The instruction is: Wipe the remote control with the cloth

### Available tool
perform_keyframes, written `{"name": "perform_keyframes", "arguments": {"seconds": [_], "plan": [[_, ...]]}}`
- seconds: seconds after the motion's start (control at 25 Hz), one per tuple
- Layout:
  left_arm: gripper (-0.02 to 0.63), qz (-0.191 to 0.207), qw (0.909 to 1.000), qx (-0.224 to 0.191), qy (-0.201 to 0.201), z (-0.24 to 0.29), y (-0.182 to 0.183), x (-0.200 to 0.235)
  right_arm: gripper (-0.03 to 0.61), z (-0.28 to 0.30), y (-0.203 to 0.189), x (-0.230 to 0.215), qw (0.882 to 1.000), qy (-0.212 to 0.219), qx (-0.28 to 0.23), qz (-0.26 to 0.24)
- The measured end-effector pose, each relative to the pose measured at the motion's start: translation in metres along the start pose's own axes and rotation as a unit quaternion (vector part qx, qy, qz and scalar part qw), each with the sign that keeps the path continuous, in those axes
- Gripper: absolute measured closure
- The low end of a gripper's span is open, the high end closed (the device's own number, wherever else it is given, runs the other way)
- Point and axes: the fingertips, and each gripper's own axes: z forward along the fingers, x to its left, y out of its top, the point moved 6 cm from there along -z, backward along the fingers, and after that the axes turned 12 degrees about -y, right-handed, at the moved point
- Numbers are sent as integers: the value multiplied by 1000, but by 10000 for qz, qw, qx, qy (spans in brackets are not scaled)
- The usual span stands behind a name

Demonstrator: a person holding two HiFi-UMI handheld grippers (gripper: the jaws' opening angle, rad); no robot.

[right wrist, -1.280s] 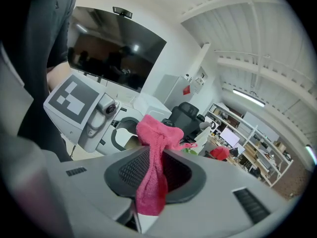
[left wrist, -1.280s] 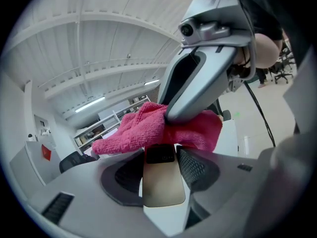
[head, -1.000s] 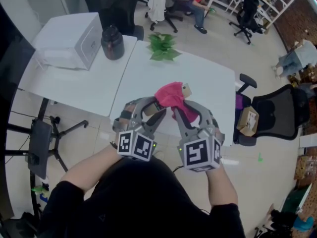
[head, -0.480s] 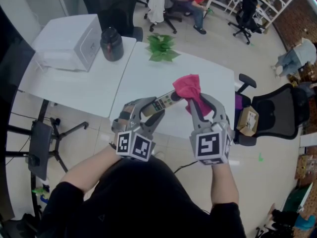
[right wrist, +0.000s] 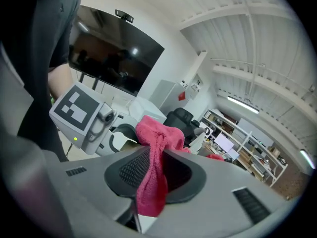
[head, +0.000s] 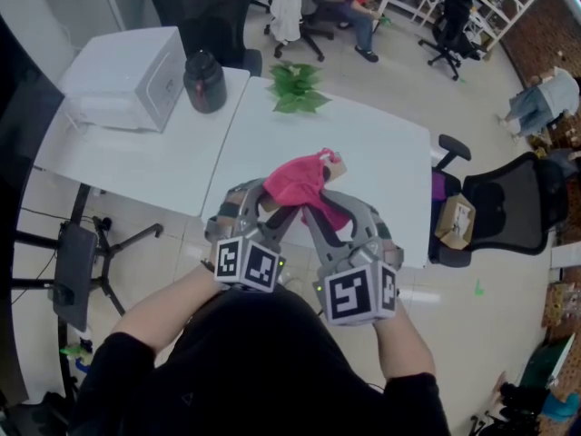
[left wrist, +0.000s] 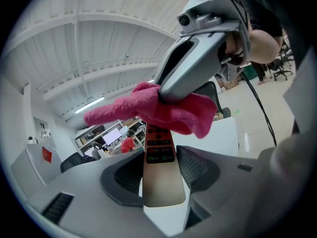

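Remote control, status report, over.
Left tool clamps remote control. Right tool clamps cloth, draped over remote's far half. Nothing blocking.

Two white tables stand pushed together, edge to edge. On the left table (head: 136,166) a white box-shaped appliance (head: 127,75) sits along the far edge, with a dark lidded jar (head: 205,80) just beside it at the far right corner. A green leafy plant (head: 298,86) lies at the right table's (head: 381,166) far left corner.
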Motion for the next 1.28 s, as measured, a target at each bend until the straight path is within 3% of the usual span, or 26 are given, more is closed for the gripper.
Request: {"name": "perform_keyframes", "arguments": {"seconds": [0.16, 0.28, 1.08, 1.28], "plan": [[405, 36, 10000, -48, -9, -2, 3, -1, 499, 8, 0, 21, 9995, 303, 52, -75], [405, 43, 10000, -64, -15, -3, 3, -2, 500, 12, -3, 24, 9994, 303, 135, -135], [405, -4, 9998, -172, -84, -8, 2, -7, 500, 7, -38, -44, 9950, -903, 428, 79], [405, -212, 9989, -366, -205, -9, 3, -6, 500, 1, -41, -61, 9921, -1192, 354, 191]]}}
